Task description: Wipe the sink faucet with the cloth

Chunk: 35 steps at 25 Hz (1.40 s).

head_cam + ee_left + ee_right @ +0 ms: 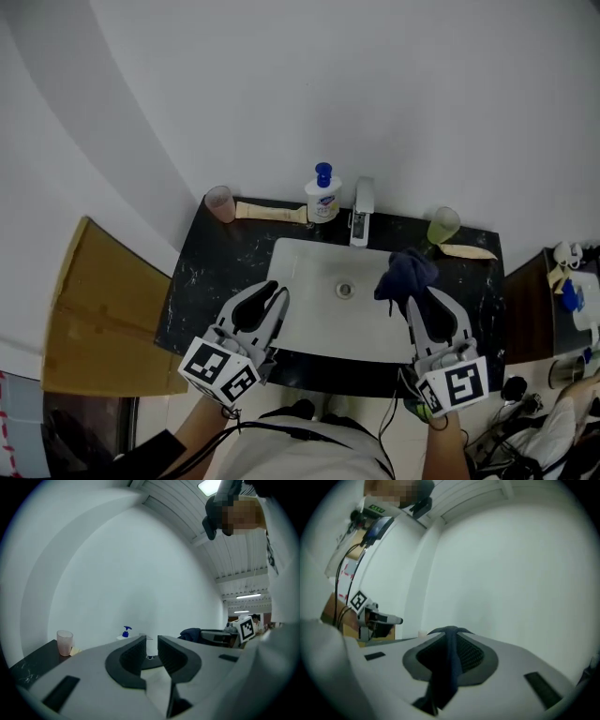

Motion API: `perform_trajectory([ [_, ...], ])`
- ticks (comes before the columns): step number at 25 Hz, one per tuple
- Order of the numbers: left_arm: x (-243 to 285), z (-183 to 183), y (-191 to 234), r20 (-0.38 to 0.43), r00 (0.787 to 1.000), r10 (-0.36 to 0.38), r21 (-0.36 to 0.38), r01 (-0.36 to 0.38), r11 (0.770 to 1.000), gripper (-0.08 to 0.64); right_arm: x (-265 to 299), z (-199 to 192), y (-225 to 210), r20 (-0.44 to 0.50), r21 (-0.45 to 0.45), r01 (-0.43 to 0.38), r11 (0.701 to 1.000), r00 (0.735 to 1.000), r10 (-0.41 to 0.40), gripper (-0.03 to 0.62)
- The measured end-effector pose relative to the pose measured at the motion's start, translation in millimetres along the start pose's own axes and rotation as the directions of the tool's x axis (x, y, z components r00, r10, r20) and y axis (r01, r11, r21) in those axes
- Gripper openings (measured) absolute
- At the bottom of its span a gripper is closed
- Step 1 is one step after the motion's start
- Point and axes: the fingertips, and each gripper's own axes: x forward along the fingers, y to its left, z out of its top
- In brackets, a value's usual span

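Observation:
The chrome faucet [361,212] stands at the back of the white sink [309,319], which is set in a black counter [220,267]. My right gripper [412,292] is over the sink's right side, shut on a dark blue cloth [405,270] that bunches at its tips, a little in front of the faucet and to its right. In the right gripper view the cloth [450,667] runs down between the jaws of the right gripper [451,632]. My left gripper [277,294] hovers over the sink's left front. Its jaws stand a narrow gap apart, empty, in the left gripper view [150,641], with the faucet [150,645] showing through.
A blue-capped soap bottle [323,193] stands left of the faucet, and a pink cup [219,202] and a beige tube [270,212] sit at the back left. A green cup [443,225] is at the back right. Brown cardboard [84,309] stands to the left, and a cluttered side table [572,291] to the right.

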Motion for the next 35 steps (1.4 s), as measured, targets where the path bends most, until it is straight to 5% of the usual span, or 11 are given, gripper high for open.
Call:
perform_trajectory([
  [10, -2, 8, -20, 0.015, 0.998, -0.053, 0.006, 0.053, 0.999, 0.077, -57, 13, -12, 0.021, 0.125, 0.102, 0.987, 0.994, -0.105, 0.071],
  [35, 4, 17, -49, 0.015, 0.995, -0.094, 0.038, 0.094, 0.995, 0.077, -75, 27, -8, 0.049, 0.13, 0.097, 0.987, 0.993, -0.104, 0.071],
])
